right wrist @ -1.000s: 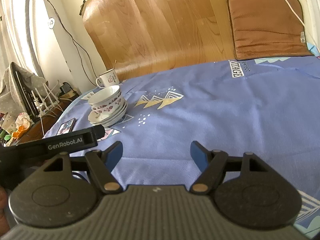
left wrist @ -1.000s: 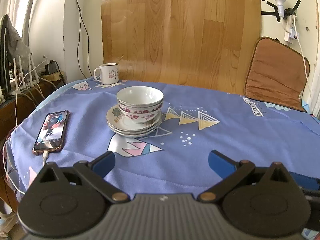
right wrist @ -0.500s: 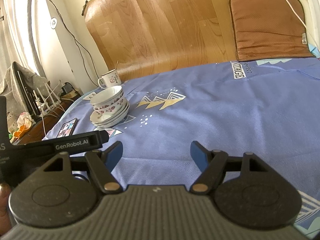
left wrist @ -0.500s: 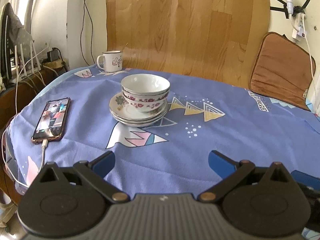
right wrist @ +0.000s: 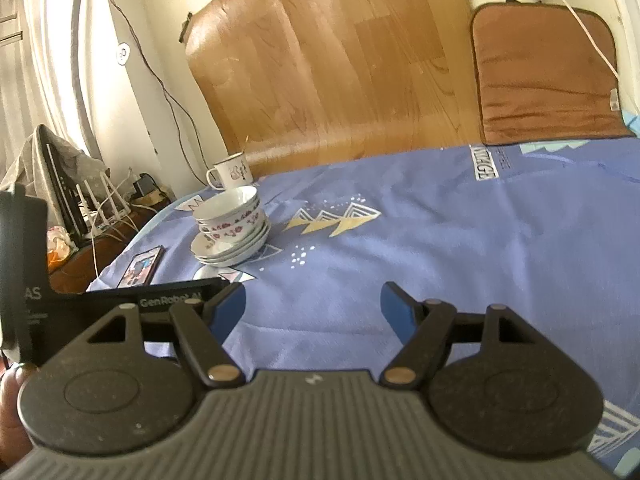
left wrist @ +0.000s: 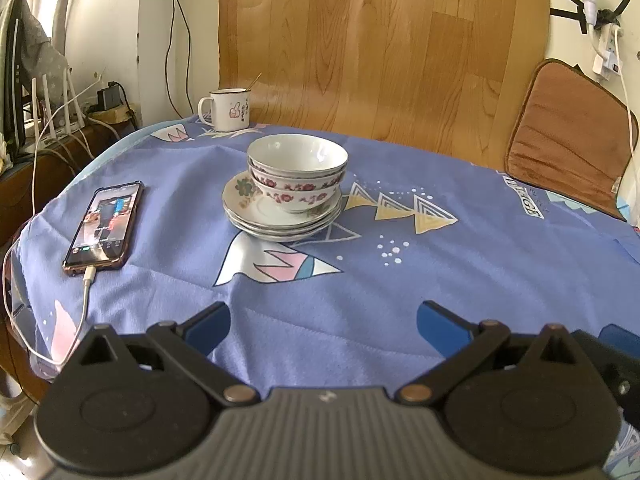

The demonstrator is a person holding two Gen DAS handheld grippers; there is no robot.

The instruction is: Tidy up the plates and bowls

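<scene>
Bowls (left wrist: 297, 168) nested on stacked plates (left wrist: 280, 220); left claw (left wrist: 323, 326) and right claw (right wrist: 312, 306) agape, empty.

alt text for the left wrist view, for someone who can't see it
Nested floral bowls sit on stacked plates mid-table on a blue patterned cloth. The open, empty left gripper fills the foreground. A charging phone lies left; a white mug stands behind.

Holding both grippers, left gripper (left wrist: 322, 320) and right gripper (right wrist: 312, 304), angled downward, jaws standing wide apart, gripping nothing.
</scene>
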